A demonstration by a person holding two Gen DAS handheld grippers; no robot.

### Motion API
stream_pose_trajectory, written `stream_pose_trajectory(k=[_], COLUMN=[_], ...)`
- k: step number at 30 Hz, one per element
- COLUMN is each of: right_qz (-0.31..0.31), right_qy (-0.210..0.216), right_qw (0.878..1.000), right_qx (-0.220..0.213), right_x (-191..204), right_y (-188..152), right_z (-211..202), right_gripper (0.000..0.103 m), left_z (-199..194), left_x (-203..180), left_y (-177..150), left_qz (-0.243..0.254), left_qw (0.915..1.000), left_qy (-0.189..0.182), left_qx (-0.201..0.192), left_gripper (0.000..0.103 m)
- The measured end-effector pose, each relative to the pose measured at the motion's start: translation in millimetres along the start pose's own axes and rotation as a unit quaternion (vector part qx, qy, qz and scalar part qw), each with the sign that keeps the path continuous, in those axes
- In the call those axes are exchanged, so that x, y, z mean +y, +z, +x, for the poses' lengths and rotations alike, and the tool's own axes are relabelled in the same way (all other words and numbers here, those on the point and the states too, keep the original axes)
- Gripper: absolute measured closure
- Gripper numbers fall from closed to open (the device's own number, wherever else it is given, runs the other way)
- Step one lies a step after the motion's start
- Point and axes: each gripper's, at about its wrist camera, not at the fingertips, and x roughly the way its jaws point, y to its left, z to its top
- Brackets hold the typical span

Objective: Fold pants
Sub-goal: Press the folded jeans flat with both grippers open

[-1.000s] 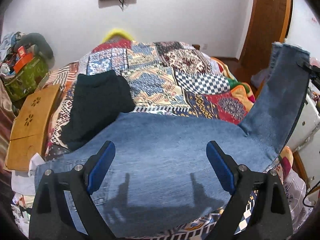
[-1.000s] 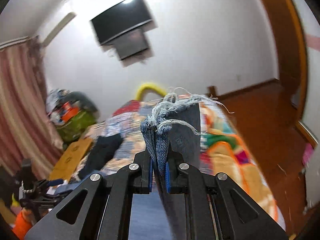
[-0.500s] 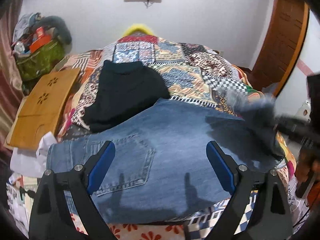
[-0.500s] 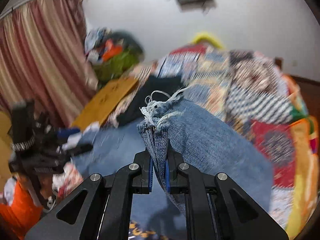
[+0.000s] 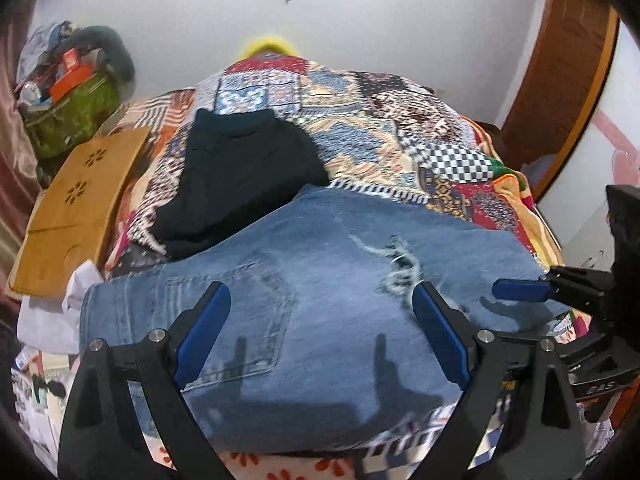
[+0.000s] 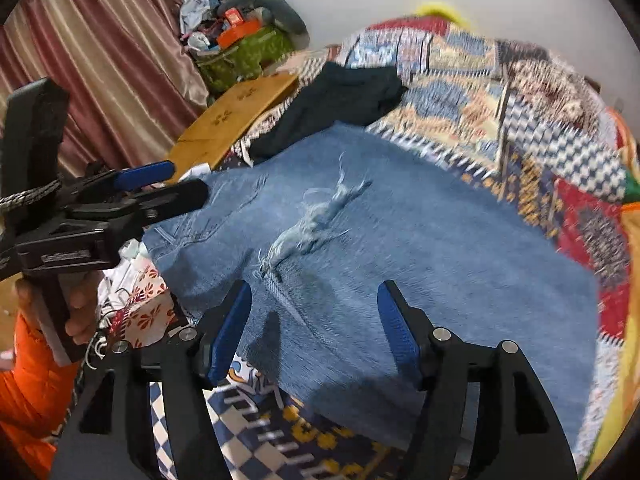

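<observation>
Right gripper (image 6: 314,330) jaws opening, nothing between, over near edge of jeans | left gripper (image 5: 322,338) jaws wide apart, empty, above pocket end | jeans (image 5: 320,280) folded flat on patchwork quilt (image 5: 400,140), frayed hems (image 6: 312,220) lying on top | black garment (image 5: 240,172) beyond, touching jeans | wooden board (image 5: 80,200) far left.

Left wrist view: looks down and forward, close over the folded blue denim pants (image 5: 320,300), past its own wide-apart blue pads. Right wrist view: same tilt, just as close, over the same pants (image 6: 420,240) from the other end. Shared by both: pants, folded black cloth (image 5: 244,176) (image 6: 340,100) beyond the jaws, colourful patchwork bed cover (image 5: 400,128) (image 6: 540,120).
</observation>
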Motion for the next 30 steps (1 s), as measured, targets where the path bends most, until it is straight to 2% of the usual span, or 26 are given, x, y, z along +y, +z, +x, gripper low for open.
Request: stream_pose_trajectory(k=[4, 7, 9, 12, 17, 19, 23, 30], right_qz=[0.007, 0.029, 0.054, 0.087, 0.12, 0.115, 0.099, 0.125], right_qy=[-0.02, -0.044, -0.069, -0.096, -0.115, -0.118, -0.134, -0.139], right_qw=[0.999, 0.997, 0.994, 0.99, 0.986, 0.986, 0.986, 0.982], right_qx=[-0.036, -0.064, -0.068, -0.057, 0.005, 0.023, 0.002, -0.014], right_x=[-17, -43, -67, -98, -133, -135, -125, -125], right_y=[2, 1, 0, -2, -20, -32, -48, -68], right_z=[-29, -50, -56, -55, -29, -21, -28, -47], right_gripper=[0.041, 0.041, 0.041, 0.041, 0.041, 0.041, 0.033, 0.031], left_z=[13, 32, 45, 71, 107, 108, 100, 85], left_x=[-27, -45, -53, -64, -72, -70, -67, -65], left_y=[15, 24, 30, 37, 26, 19, 11, -2], left_qz=[0.027, 0.039, 0.041, 0.045, 0.065, 0.07, 0.072, 0.074], left_qw=[0.9995, 0.9986, 0.9979, 0.9965, 0.9918, 0.9919, 0.9924, 0.9927], left_qy=[-0.011, -0.023, -0.029, -0.027, 0.009, 0.009, 0.016, 0.017], left_qx=[0.008, 0.026, 0.041, 0.066, 0.11, 0.106, 0.099, 0.093], left_gripper=[0.009, 0.008, 0.009, 0.008, 0.008, 0.008, 0.001, 0.001])
